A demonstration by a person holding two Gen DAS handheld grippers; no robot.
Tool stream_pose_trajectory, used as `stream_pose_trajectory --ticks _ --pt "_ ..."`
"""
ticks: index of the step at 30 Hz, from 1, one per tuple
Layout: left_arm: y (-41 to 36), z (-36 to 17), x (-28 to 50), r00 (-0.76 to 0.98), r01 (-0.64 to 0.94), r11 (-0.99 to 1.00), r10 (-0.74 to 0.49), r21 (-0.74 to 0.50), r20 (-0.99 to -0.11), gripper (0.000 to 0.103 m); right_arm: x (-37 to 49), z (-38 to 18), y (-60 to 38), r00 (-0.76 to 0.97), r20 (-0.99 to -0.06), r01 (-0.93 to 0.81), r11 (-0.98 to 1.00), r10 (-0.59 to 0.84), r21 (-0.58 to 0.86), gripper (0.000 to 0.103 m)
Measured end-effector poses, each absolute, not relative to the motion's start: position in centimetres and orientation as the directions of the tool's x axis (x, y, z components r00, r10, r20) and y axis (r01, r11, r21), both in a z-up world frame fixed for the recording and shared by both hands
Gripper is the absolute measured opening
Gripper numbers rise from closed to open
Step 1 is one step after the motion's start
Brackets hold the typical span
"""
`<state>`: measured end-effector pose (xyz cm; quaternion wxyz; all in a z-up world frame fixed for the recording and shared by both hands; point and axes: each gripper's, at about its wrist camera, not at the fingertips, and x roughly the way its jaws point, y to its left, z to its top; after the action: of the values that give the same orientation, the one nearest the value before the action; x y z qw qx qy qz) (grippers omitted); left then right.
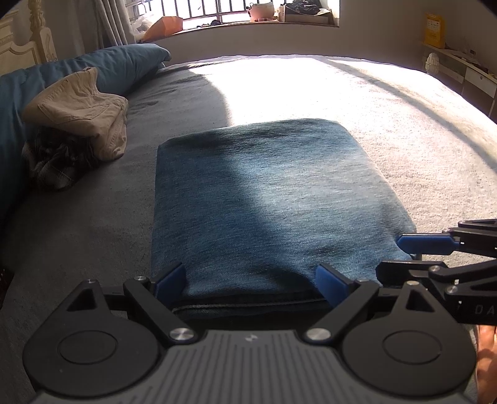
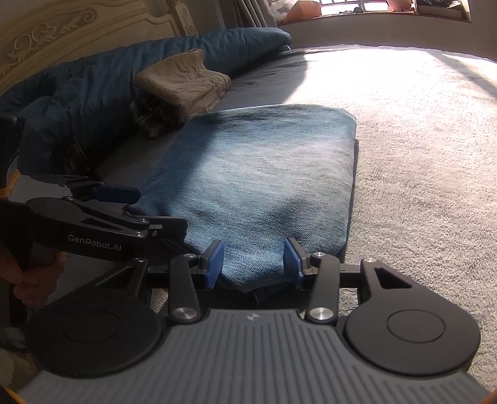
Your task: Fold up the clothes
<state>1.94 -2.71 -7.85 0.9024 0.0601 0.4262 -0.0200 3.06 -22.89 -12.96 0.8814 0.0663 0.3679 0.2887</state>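
Observation:
A folded pair of blue jeans (image 1: 264, 192) lies flat on the grey bed cover (image 1: 388, 124). My left gripper (image 1: 250, 282) stands wide open at the jeans' near edge, where the hem lies flat between its blue pads without being pinched. In the right wrist view the jeans (image 2: 257, 174) stretch away from my right gripper (image 2: 253, 264). Its jaws are partly parted around the near right corner, which lies loosely between the pads. Each gripper also shows in the other's view: the right gripper (image 1: 391, 254) and the left gripper (image 2: 155, 208).
A pile of tan trousers (image 1: 77, 105) on a dark plaid garment (image 1: 56, 161) sits at the left against a blue duvet (image 1: 124, 65). A carved headboard (image 2: 62, 34) stands behind. A window sill (image 1: 248, 25) runs across the back and a shelf (image 1: 466, 68) stands at the right.

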Motion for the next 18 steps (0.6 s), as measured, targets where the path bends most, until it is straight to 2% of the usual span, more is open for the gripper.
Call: stream_pose_trajectory --ticks 18 --pt "-2.63 -7.87 1.86 0.633 0.075 0.994 0.014 0.08 -0.774 0.092 3.12 -13.12 -23.24 0.561 -0.606 -0.453 0.822 0.564 0.346 0.043"
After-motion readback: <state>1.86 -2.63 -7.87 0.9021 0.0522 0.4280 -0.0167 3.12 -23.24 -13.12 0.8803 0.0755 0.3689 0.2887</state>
